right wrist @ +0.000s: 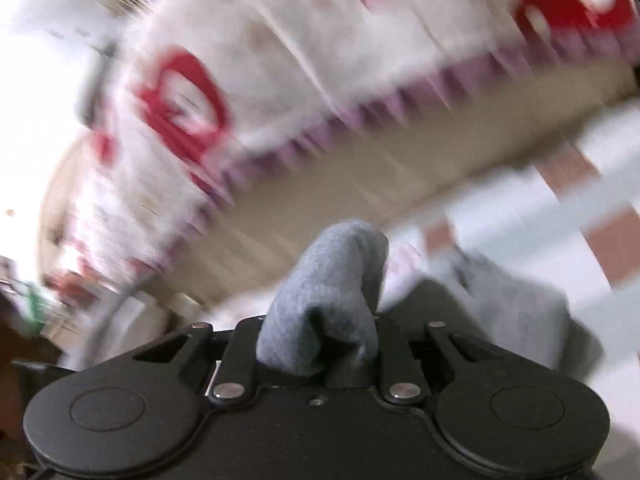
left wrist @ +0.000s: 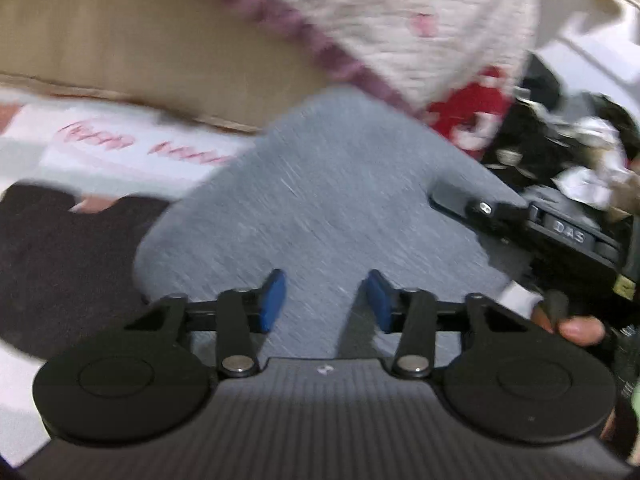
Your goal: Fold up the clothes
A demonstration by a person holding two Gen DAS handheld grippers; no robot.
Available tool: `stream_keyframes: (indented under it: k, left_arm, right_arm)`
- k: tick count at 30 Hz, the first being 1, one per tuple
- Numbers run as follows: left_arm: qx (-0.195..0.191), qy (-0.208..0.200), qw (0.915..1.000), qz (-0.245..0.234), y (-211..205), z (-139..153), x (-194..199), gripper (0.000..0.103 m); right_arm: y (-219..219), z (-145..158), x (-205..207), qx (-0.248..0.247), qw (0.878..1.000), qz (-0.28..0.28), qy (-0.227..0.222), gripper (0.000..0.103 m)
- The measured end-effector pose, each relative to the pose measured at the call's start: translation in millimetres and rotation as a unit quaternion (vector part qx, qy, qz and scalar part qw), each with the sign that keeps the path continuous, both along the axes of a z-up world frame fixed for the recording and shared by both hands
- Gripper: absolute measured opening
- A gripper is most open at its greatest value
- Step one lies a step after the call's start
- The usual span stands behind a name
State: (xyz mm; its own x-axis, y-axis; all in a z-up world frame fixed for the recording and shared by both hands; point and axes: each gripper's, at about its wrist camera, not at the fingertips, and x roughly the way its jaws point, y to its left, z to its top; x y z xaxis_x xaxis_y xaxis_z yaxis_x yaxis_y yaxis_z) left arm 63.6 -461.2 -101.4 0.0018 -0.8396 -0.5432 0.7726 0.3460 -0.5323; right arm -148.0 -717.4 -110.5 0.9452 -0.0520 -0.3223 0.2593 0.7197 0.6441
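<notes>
A grey garment (left wrist: 320, 200) lies spread below my left gripper (left wrist: 326, 300), which is open; its blue pads (left wrist: 274, 300) hover just over the cloth with nothing between them. At the garment's right edge, the left wrist view shows my right gripper (left wrist: 472, 206) lying against the fabric. In the right wrist view a bunched fold of the same grey garment (right wrist: 332, 288) sticks up between the fingers of my right gripper (right wrist: 320, 320), which is shut on it. The fold hides the fingertips. Both views are motion-blurred.
A fluffy white blanket (left wrist: 420, 40) with red shapes and a purple fringe hangs over a tan cardboard surface (left wrist: 120, 40). Dark brown fabric (left wrist: 60, 260) and a white cloth with pink lettering (left wrist: 120, 148) lie at the left. Dark clutter (left wrist: 560, 140) fills the right. A thumb (left wrist: 580, 330) shows.
</notes>
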Motion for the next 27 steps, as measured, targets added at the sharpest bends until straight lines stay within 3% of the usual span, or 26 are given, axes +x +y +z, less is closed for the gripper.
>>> stream_keyframes:
  k: [3, 6, 8, 10, 13, 16, 18, 19, 20, 22, 24, 27]
  left_arm:
    - [0.008, -0.026, 0.9992, -0.028, -20.9, 14.2, -10.1, 0.035]
    - [0.04, -0.033, 0.9977, -0.043, -45.5, 7.9, -18.7, 0.035]
    - [0.084, -0.03, 0.9946, -0.054, -62.5, -13.8, -24.1, 0.035]
    - [0.101, -0.034, 0.9928, -0.055, -72.9, -33.3, -29.3, 0.035]
    - [0.099, -0.028, 0.9935, -0.049, -76.7, -38.7, -26.3, 0.035]
    - [0.087, -0.04, 0.9952, -0.023, -66.8, -24.1, -17.6, 0.031]
    - [0.067, -0.052, 0.9964, -0.001, -58.1, -12.5, -11.0, 0.031]
    - [0.072, -0.049, 0.9962, 0.004, -58.1, -12.9, -6.8, 0.031]
    - [0.08, -0.044, 0.9958, 0.008, -58.7, -14.0, -2.4, 0.031]
    - [0.121, -0.037, 0.992, 0.003, -62.6, -29.0, 3.7, 0.03]
    - [0.124, -0.041, 0.9914, -0.006, -59.2, -37.3, 2.5, 0.03]
    - [0.12, -0.034, 0.9922, 0.0, -47.3, -41.3, 6.3, 0.03]
  right_arm:
    - [-13.2, 11.4, -5.3, -0.029, 0.999, -0.026, 0.018, 0.022]
    - [-47.0, -18.4, -5.3, 0.035, 0.993, -0.076, 0.084, 0.022]
    - [-60.5, -35.4, -7.3, 0.059, 0.987, -0.097, 0.117, 0.022]
    - [-73.8, -52.5, -9.3, 0.082, 0.979, -0.116, 0.147, 0.022]
    - [-81.1, -65.9, -9.0, 0.088, 0.979, -0.116, 0.144, 0.024]
    - [-82.0, -67.3, -16.0, 0.108, 0.989, -0.075, 0.063, 0.023]
    - [-83.2, -62.9, -14.7, 0.138, 0.989, -0.045, 0.004, 0.023]
    - [-82.7, -61.1, -10.2, 0.134, 0.991, -0.028, -0.001, 0.023]
    - [-82.2, -59.6, -5.6, 0.127, 0.992, -0.014, -0.003, 0.023]
    - [-82.3, -60.5, 5.3, 0.091, 0.994, -0.028, 0.053, 0.032]
    - [-82.4, -66.2, 10.9, 0.077, 0.987, -0.085, 0.115, 0.051]
    - [-86.8, -57.5, -2.8, 0.106, 0.982, -0.112, 0.113, 0.05]
